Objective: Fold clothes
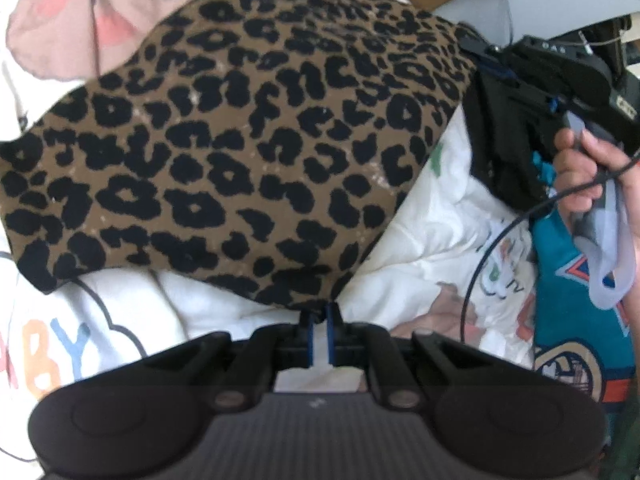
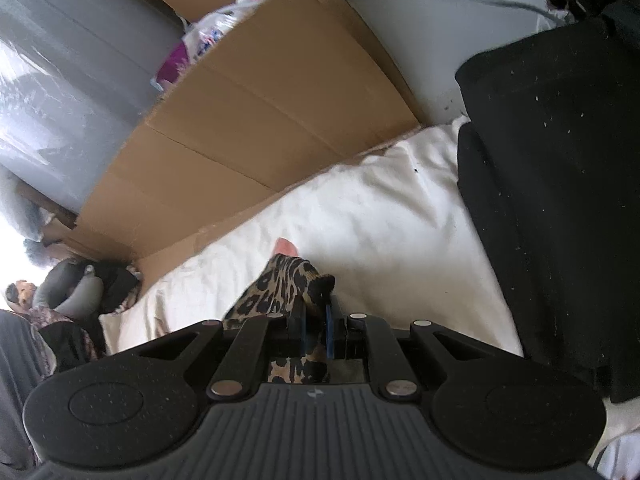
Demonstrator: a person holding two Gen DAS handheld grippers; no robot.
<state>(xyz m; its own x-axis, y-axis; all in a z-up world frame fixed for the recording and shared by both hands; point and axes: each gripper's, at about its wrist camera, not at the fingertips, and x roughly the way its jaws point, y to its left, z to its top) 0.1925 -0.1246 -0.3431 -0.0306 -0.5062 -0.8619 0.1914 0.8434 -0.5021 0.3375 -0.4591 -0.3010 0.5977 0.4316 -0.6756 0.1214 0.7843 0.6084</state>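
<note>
Currently both claws pinch corners of the leopard-print garment (image 1: 240, 140): left gripper (image 1: 320, 312) lower centre, right gripper (image 1: 486, 56) upper right. Keep the edge taut, lower it evenly onto the white bedding (image 1: 432, 184).

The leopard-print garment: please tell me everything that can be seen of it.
The leopard-print garment is soft knit-like fabric, brown with black spots. It is spread wide above the white printed bedding, lifted at two points. The left gripper pinches its lower edge, and the right gripper is shut on another corner, which bunches between its fingers.
</note>
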